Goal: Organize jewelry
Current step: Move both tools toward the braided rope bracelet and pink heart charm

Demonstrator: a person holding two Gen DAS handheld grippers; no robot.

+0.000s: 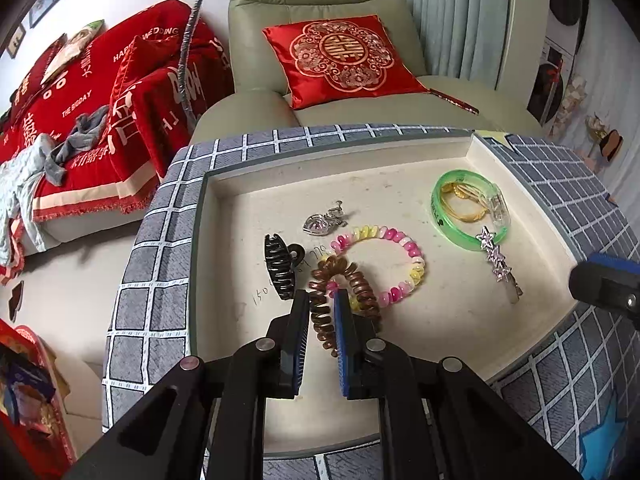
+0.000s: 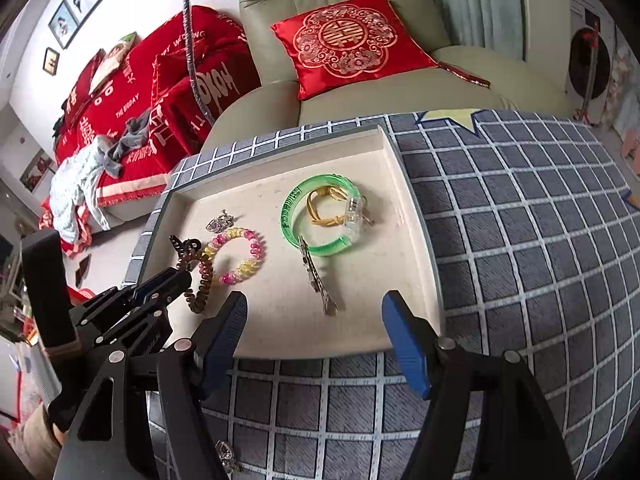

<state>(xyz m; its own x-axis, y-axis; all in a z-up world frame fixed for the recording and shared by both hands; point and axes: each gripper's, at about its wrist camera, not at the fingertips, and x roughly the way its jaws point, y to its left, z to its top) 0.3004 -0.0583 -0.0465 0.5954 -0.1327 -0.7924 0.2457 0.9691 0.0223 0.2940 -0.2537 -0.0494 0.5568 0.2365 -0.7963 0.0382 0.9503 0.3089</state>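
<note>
Jewelry lies in the tray point(image 1: 532, 200). Your left gripper point(image 1: 322, 300) is clamped on the brown coil tie point(image 1: 344, 284), beside the claw clip point(image 1: 280, 268). Your right gripper point(image 2: 314, 308) stands wide, empty, over the tray's near edge by the star clip point(image 2: 316, 276).

Left hand-held gripper point(image 1: 322, 300): angled steeply downward, jaws nearly closed, pads pinching a brown coil hair tie point(image 1: 340, 300).
Right hand-held gripper point(image 2: 314, 306): angled steeply downward, jaws spread wide, nothing between the blue pads point(image 2: 404, 344).
Relative pose: left hand-held gripper sits just beside the right one, on its left.
</note>
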